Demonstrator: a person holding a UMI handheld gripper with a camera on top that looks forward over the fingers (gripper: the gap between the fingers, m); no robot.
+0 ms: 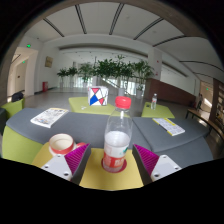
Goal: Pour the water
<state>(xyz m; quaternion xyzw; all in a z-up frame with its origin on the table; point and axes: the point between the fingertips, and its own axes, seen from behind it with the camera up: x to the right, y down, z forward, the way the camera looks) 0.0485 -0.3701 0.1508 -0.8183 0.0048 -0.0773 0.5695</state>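
Pink-padded fingers (66, 160) of the hand-held gripper (110, 163) are spread wide, and a clear plastic bottle with a red cap (118, 140) stands between them with a gap at either side. Neither pad touches it. The bottle rests upright on a round coaster-like disc (115, 165) on the yellow section of the tabletop (112, 178), near the front edge.

Risk assessment: the bottle appears tall, narrow and light, so a one-sided contact during closing would likely push it over or slide it off the disc. Closing off-centre, or too high near the cap, may let it pivot in the grip. If the cap remains fitted, as it appears to be, tilting would deliver no water. Squeezing thin plastic too hard may deform the wall.

Bottle appearance: transparent body, whitish label band around the middle, red band near the base, red cap on top. Fill level cannot be determined.

Just beside the left finger sits a small round white cup with a pale interior (61, 143), the probable receiving vessel. Papers (48, 117) lie toward the far left of the tabletop.
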